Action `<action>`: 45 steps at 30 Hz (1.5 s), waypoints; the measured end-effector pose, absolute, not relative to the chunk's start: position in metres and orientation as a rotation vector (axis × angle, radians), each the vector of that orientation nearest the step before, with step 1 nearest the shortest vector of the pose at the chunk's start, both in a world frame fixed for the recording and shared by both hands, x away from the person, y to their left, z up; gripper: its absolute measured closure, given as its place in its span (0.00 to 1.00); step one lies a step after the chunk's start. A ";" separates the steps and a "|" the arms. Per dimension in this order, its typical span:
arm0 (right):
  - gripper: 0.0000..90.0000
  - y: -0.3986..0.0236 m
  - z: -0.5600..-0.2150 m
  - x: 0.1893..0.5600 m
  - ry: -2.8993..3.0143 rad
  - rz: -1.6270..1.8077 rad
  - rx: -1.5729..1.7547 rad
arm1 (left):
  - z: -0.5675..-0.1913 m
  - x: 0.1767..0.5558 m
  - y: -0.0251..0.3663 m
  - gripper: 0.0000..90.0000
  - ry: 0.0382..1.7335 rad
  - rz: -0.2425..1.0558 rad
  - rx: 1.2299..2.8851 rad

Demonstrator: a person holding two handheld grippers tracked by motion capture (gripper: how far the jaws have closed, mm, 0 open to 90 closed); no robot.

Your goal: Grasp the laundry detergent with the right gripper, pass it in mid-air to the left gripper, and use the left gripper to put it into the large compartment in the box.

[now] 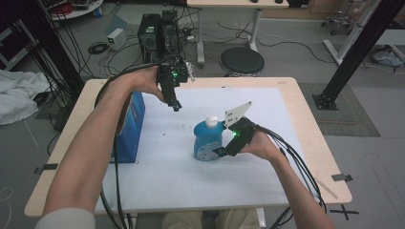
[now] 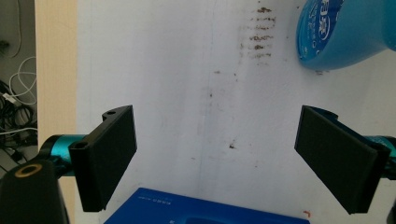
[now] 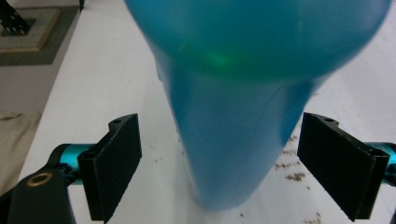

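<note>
bottle (image 1: 208, 139): blue translucent plastic, white cap, printed label on the front
pose: upright, cap on
place: middle of the white table cover, base on the surface
right gripper view: body sits between the spread jaws, no contact visible

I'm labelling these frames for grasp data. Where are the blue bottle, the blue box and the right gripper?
blue bottle (image 1: 207, 140), high view, on its front label.
blue box (image 1: 133, 125), high view, on its side face.
right gripper (image 3: 219, 170), right gripper view, midway between its open jaws, which stand on either side of the bottle.
</note>
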State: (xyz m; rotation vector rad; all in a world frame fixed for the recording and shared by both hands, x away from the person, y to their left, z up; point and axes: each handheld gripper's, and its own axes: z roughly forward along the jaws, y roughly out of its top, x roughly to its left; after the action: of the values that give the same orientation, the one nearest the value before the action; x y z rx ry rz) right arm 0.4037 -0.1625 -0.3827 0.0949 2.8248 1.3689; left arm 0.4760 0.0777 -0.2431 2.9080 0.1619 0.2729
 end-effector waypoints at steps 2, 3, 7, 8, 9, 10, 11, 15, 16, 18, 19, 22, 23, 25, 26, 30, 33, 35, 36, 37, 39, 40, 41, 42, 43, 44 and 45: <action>0.14 -0.161 -0.385 0.404 2.819 1.396 0.095 | -0.243 0.476 0.078 0.14 0.160 0.274 2.913; 0.14 -0.160 -0.386 0.404 2.824 1.401 0.100 | -0.243 0.476 0.078 0.14 0.161 0.273 2.912; 0.15 -0.157 -0.390 0.406 2.831 1.408 0.093 | -0.243 0.475 0.079 0.14 0.160 0.273 2.916; 0.15 -0.157 -0.390 0.406 2.831 1.415 0.095 | -0.243 0.475 0.078 0.14 0.161 0.274 2.916; 0.17 -0.157 -0.390 0.406 2.832 1.419 0.096 | -0.243 0.475 0.078 0.14 0.158 0.275 2.917; 0.21 -0.157 -0.391 0.406 2.834 1.426 0.081 | -0.243 0.475 0.078 0.14 0.152 0.272 2.920; 0.21 -0.157 -0.390 0.406 2.830 1.437 0.078 | -0.244 0.474 0.078 0.14 0.155 0.271 2.918; 0.21 -0.158 -0.390 0.406 2.819 1.447 0.089 | -0.244 0.473 0.077 0.14 0.155 0.274 2.921; 0.21 -0.158 -0.390 0.407 2.819 1.450 0.091 | -0.244 0.473 0.077 0.14 0.153 0.273 2.919; 0.22 -0.158 -0.390 0.407 2.822 1.448 0.093 | -0.244 0.472 0.077 0.14 0.149 0.272 2.921; 0.25 -0.158 -0.390 0.407 2.828 1.449 0.097 | -0.244 0.472 0.077 0.14 0.149 0.273 2.918; 0.27 -0.159 -0.391 0.409 2.820 1.478 0.093 | -0.245 0.471 0.078 0.14 0.152 0.272 2.918; 0.27 -0.159 -0.391 0.409 2.816 1.487 0.088 | -0.245 0.471 0.078 0.14 0.151 0.271 2.920; 0.27 -0.159 -0.391 0.409 2.817 1.487 0.097 | -0.245 0.471 0.078 0.14 0.150 0.272 2.922; 0.27 -0.159 -0.391 0.409 2.818 1.495 0.099 | -0.245 0.471 0.079 0.14 0.153 0.272 2.920; 0.29 -0.159 -0.391 0.410 2.826 1.523 0.093 | -0.246 0.470 0.079 0.14 0.152 0.271 2.920; 0.31 -0.159 -0.392 0.411 2.827 1.535 0.094 | -0.246 0.470 0.079 0.14 0.151 0.271 2.921; 0.32 -0.159 -0.392 0.412 2.829 1.537 0.092 | -0.246 0.470 0.080 0.14 0.152 0.270 2.919; 0.33 -0.160 -0.392 0.412 2.830 1.539 0.095 | -0.246 0.470 0.080 0.14 0.152 0.270 2.920; 0.33 -0.160 -0.391 0.412 2.832 1.542 0.092 | -0.246 0.470 0.080 0.14 0.152 0.270 2.920; 0.34 -0.160 -0.392 0.413 2.839 1.543 0.086 | -0.246 0.470 0.080 0.14 0.153 0.270 2.919; 0.35 -0.160 -0.392 0.413 2.841 1.536 0.082 | -0.246 0.470 0.080 0.14 0.152 0.270 2.919; 0.35 -0.160 -0.392 0.413 2.844 1.536 0.079 | -0.246 0.470 0.079 0.14 0.153 0.270 2.918; 0.35 -0.159 -0.392 0.413 2.845 1.536 0.079 | -0.246 0.470 0.079 0.14 0.151 0.270 2.918; 0.36 -0.159 -0.392 0.413 2.850 1.536 0.077 | -0.247 0.469 0.079 0.14 0.154 0.270 2.916; 0.36 -0.159 -0.392 0.413 2.849 1.536 0.074 | -0.247 0.469 0.079 0.14 0.155 0.270 2.915; 0.36 -0.159 -0.393 0.413 2.850 1.535 0.075 | -0.247 0.469 0.079 0.14 0.155 0.268 2.915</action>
State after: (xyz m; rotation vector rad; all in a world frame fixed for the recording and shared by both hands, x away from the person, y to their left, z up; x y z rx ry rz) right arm 0.4130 -0.1590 -0.3927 0.0749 2.8500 1.5352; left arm 0.4691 0.0790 -0.2470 2.9151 0.1554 0.2684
